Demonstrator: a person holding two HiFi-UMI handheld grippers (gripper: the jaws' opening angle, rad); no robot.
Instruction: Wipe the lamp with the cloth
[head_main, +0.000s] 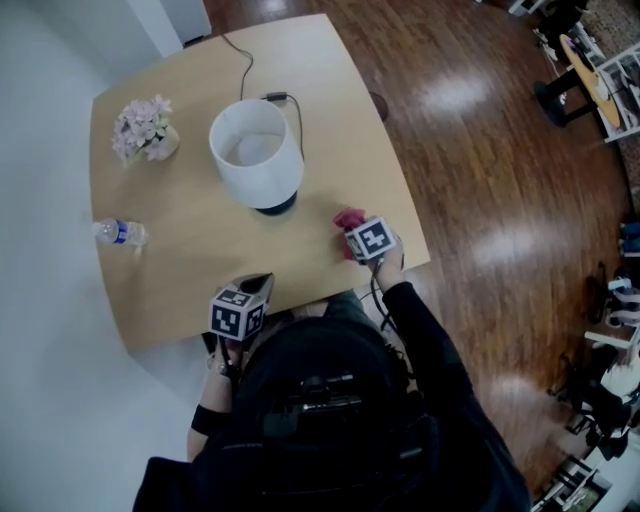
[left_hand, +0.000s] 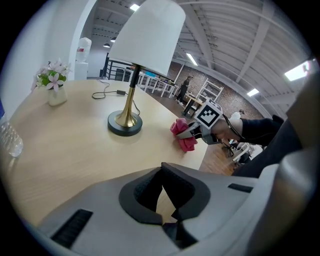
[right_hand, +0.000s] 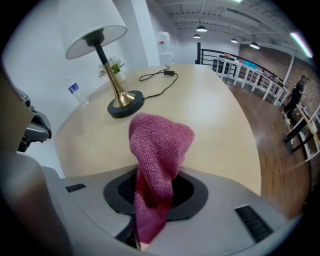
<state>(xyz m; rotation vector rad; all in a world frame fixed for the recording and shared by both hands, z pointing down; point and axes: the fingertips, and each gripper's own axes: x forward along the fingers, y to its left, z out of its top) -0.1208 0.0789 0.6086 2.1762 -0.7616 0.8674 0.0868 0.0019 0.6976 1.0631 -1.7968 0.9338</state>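
The right claw (head_main: 356, 238) pinches the pink cloth (right_hand: 160, 145), whose free end stands up beyond the jaws. The left claw (head_main: 255, 288) is pressed together and empty, low over the near edge of the worktop (head_main: 170, 290).

The lamp (head_main: 257, 150) stands upright at mid-worktop, long axis vertical. From the right claw it lies ahead and to the left, apart from the cloth. Both claws are about equally near the base. The right claw alone carries the cloth, so the wipe likely calls for a forward-left reach, raised toward the shade.
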